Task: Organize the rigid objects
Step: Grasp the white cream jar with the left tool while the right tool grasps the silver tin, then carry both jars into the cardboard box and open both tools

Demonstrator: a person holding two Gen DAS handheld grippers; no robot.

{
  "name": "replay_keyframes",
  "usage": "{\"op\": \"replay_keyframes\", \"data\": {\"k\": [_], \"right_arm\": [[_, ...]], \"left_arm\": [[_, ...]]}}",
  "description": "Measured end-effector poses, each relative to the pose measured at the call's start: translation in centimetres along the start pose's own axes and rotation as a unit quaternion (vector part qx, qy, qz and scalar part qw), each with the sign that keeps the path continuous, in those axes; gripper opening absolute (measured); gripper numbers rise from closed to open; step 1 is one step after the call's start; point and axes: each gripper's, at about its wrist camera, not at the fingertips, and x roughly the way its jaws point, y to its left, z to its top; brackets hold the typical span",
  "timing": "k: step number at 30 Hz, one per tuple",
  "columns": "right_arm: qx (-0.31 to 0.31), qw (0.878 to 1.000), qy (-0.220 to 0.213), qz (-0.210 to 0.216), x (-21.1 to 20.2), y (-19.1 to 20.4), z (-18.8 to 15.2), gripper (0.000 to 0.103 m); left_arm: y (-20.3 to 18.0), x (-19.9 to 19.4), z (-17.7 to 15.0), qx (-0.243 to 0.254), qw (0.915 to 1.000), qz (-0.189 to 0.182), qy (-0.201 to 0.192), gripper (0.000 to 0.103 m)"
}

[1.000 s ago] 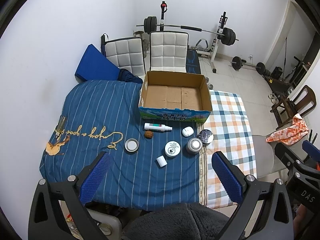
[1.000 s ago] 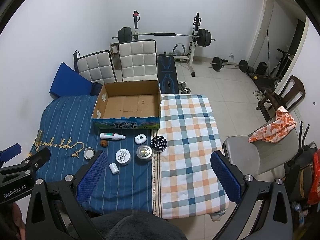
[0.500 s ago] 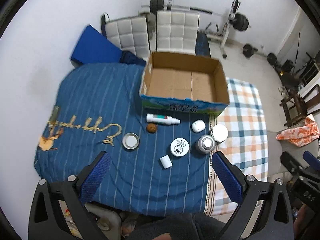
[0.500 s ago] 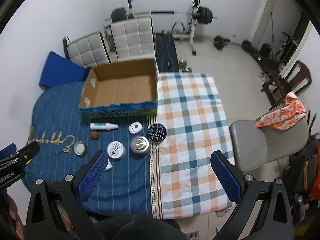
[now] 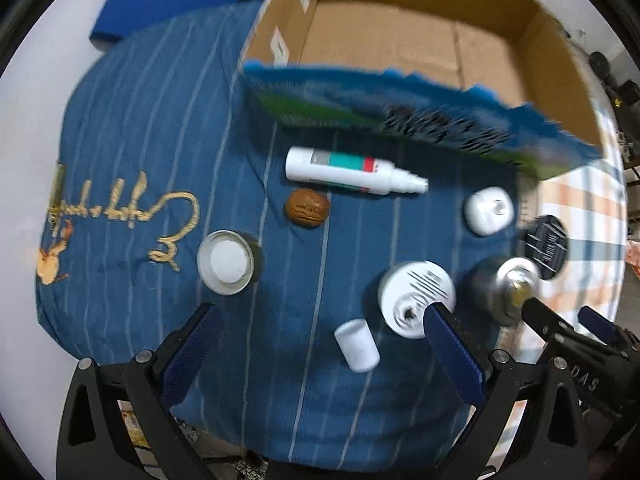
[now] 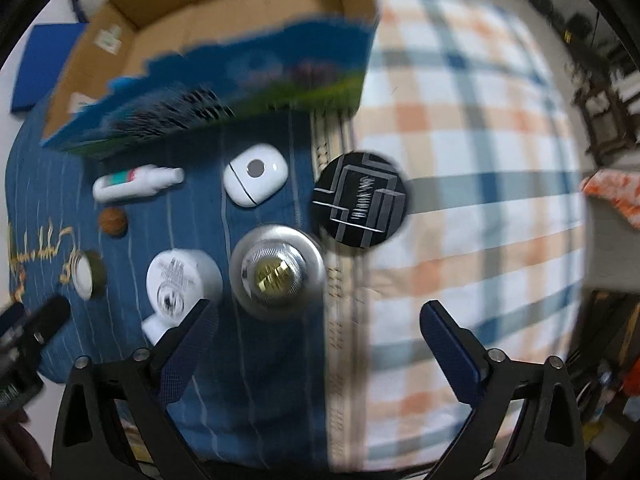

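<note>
Blue striped cloth; both claws gaping, apparently empty.

1 cardboard box, 1 white bottle, 1 walnut, 3 round tins, 1 silver jar, 1 white case, 1 small white cap

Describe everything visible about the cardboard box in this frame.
The cardboard box is open-topped and rectangular, plain brown inside with nothing visible in it. Its near outer wall is printed blue and green with dark lettering, blurred by motion, with a jagged torn top edge. It sits upright on the blue striped cloth, behind the white tube, which lies apart from it.
</note>
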Motion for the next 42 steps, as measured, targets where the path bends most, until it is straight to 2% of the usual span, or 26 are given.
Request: {"op": "replay_keyframes", "data": {"k": [4, 6, 7, 8, 11, 15, 17, 20, 22, 23, 24, 28, 31, 32, 35, 39, 42], "right_arm": [[0.028, 0.998, 0.04, 0.037, 4.5, 0.9, 1.2, 0.098], [0.024, 0.998, 0.057, 0.031, 6.5, 1.7, 1.6, 0.088], [0.02, 0.997, 0.072, 0.019, 7.6, 2.0, 1.6, 0.076], [0.015, 0.996, 0.084, 0.005, 8.5, 2.1, 1.3, 0.075], [0.006, 0.996, 0.086, -0.001, 9.1, 1.4, 0.1, 0.073], [0.007, 0.993, 0.113, -0.026, 10.3, -1.7, -2.8, 0.074], [0.02, 0.993, 0.118, -0.019, 10.8, -3.0, -3.6, 0.074], [0.039, 0.992, 0.12, -0.008, 11.3, -4.2, -4.1, 0.074], [0.046, 0.992, 0.119, -0.008, 12.0, -4.4, -4.5, 0.074], [0.05, 0.991, 0.121, -0.007, 12.0, -4.4, -4.4, 0.074], [0.054, 0.991, 0.123, -0.006, 12.5, -4.5, -4.6, 0.074], [0.066, 0.989, 0.134, -0.008, 13.2, -4.7, -4.6, 0.074], [0.066, 0.989, 0.132, -0.021, 13.7, -4.6, -4.9, 0.074], [0.067, 0.989, 0.131, -0.026, 15.0, -4.4, -4.8, 0.074], [0.077, 0.988, 0.13, -0.029, 15.6, -4.3, -5.3, 0.073], [0.077, 0.988, 0.128, -0.035, 14.5, -3.8, -3.7, 0.073], [0.075, 0.989, 0.124, -0.036, 13.1, -3.1, -4.2, 0.073]], "left_arm": [[0.2, 3.9, 1.0, -0.006, 0.9996, 0.011, 0.026, 0.103], [0.4, 5.0, 1.1, -0.009, 0.9992, 0.013, 0.037, 0.103], [0.4, 5.5, 1.2, -0.011, 0.9991, 0.01, 0.04, 0.103], [0.4, 5.7, 1.2, -0.013, 0.999, 0.008, 0.043, 0.103], [0.2, 6.2, 0.9, -0.013, 0.9987, -0.003, 0.049, 0.103], [-0.9, 6.7, 0.8, -0.004, 0.998, -0.026, 0.058, 0.103], [-2.0, 7.4, 0.7, 0.006, 0.9963, -0.046, 0.072, 0.103], [-4.3, 9.2, 0.8, 0.029, 0.9934, -0.054, 0.097, 0.103], [-5.7, 10.7, 0.9, 0.046, 0.9911, -0.051, 0.114, 0.094], [-6.0, 11.4, 0.9, 0.052, 0.9904, -0.051, 0.117, 0.083], [-6.6, 12.0, 1.0, 0.06, 0.9899, -0.047, 0.12, 0.066], [-7.3, 13.7, 0.9, 0.067, 0.9874, -0.063, 0.129, 0.068], [-7.9, 14.7, 0.8, 0.085, 0.9873, -0.04, 0.128, 0.071], [-8.1, 15.0, 0.7, 0.085, 0.9872, -0.04, 0.129, 0.069], [-8.2, 15.1, 0.8, 0.079, 0.9881, -0.042, 0.125, 0.066], [-7.7, 14.7, 1.2, 0.074, 0.9903, -0.04, 0.111, 0.065], [-7.5, 13.9, 0.2, 0.076, 0.9923, -0.031, 0.092, 0.065]]}}
